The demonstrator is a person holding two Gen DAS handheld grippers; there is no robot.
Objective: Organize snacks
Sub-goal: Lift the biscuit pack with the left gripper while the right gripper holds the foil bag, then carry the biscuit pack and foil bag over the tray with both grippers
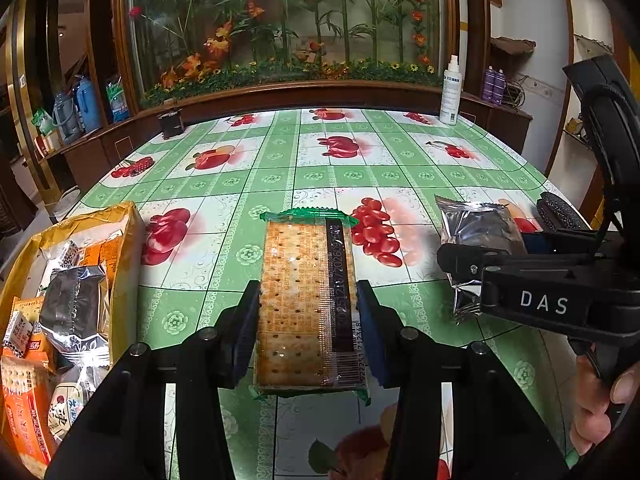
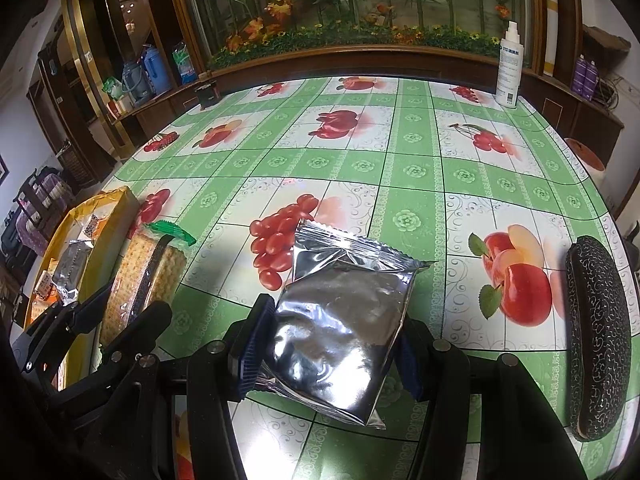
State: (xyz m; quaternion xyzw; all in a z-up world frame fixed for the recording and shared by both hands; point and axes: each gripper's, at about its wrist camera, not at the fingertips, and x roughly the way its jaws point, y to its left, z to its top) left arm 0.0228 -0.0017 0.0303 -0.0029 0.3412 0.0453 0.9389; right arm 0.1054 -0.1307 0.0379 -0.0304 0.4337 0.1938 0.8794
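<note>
Left tool (image 1: 308,320) clamping cracker pack (image 1: 306,304), right tool (image 2: 326,354) clamping silver pouch (image 2: 344,328), patterned case (image 2: 598,336) fully visible only rightward.

Snacks, grippers and table layout

The cracker pack (image 1: 308,300) sits between the left gripper (image 1: 308,328) fingers, over the table (image 1: 280,160); the bag (image 1: 124,248) of snacks stands at the table's left edge. To the right, the foil packet (image 2: 344,328) sits in the right gripper (image 2: 328,356), with the case (image 2: 596,336) near the right edge. The spray bottle (image 2: 509,66) stands at the far right corner, the small box (image 1: 171,122) at the far left.
</note>
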